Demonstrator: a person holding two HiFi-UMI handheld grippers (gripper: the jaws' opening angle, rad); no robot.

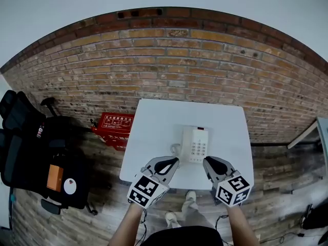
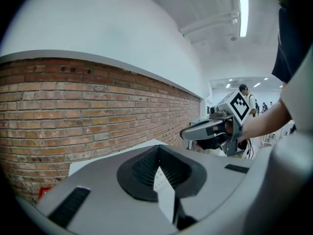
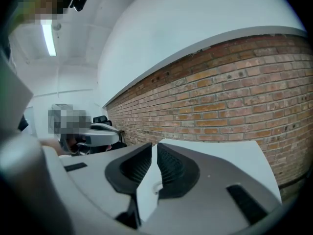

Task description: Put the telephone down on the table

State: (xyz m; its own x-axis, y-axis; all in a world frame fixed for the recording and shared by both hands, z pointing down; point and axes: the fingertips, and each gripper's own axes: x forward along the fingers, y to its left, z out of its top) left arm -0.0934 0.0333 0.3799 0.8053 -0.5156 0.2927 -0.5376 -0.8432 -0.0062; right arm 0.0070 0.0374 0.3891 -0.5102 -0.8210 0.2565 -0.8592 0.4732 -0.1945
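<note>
Head view showed a long red-brick wall (image 1: 169, 60) running behind everything, with a plain white wall above it. Below it stood a white square surface (image 1: 154, 132) on a brownish floor (image 1: 287, 188).

To the left of the surface sat a black wheeled chair piled with black bags (image 1: 31, 152), carrying an orange patch and a round white sticker. Its small label was too small to read.

Between the chair and the surface lay a flat red box (image 1: 114, 127) with white print that was also too small to make out.

The white push-button telephone (image 1: 195, 143) rested flat on the surface near its front edge. Its keypad faced up, a small red strip sat at its top and a coiled white cord lay at its left side. No lettering on it could be read.

Both grey tongs hovered just short of the telephone, touching nothing, each bearing a cube of black-and-white square markers. The left tongs (image 1: 171, 162) had their tips together and empty. The right tongs (image 1: 210, 162) stood a thin slit apart with nothing between them.
</note>
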